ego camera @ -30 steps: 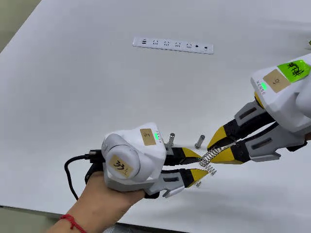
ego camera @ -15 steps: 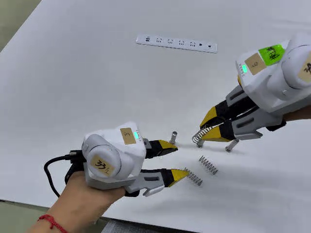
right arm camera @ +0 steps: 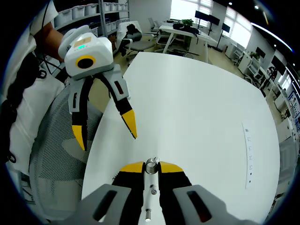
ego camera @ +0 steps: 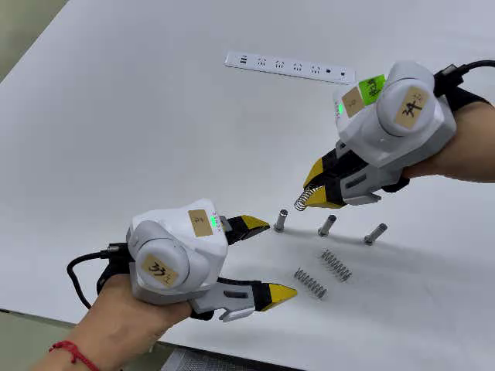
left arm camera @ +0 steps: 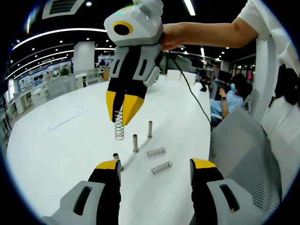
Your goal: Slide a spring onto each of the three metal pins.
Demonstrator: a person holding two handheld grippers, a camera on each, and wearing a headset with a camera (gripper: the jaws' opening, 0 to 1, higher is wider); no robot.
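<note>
Three short metal pins (ego camera: 280,221) (ego camera: 326,226) (ego camera: 375,233) stand in a row on the white table. My right gripper (ego camera: 312,195) hangs above the leftmost pin, shut on a spring (ego camera: 302,201) that dangles from its tips. The left gripper view shows that spring (left arm camera: 119,126) above the pins (left arm camera: 135,143). In the right gripper view the spring (right arm camera: 151,165) sits end-on between the closed jaws. My left gripper (ego camera: 272,259) is open, low at the front left, with nothing between its fingers. Two more springs (ego camera: 309,283) (ego camera: 336,265) lie flat in front of the pins.
A white power strip (ego camera: 290,68) lies at the far side of the table (ego camera: 139,131). The table's front edge runs just below my left hand. Chairs and a seated person (left arm camera: 232,101) are beyond the table's end.
My right gripper has lifted the spring up and carried it leftward over the pins. My left gripper has drawn back from it toward the front left and stands open.
</note>
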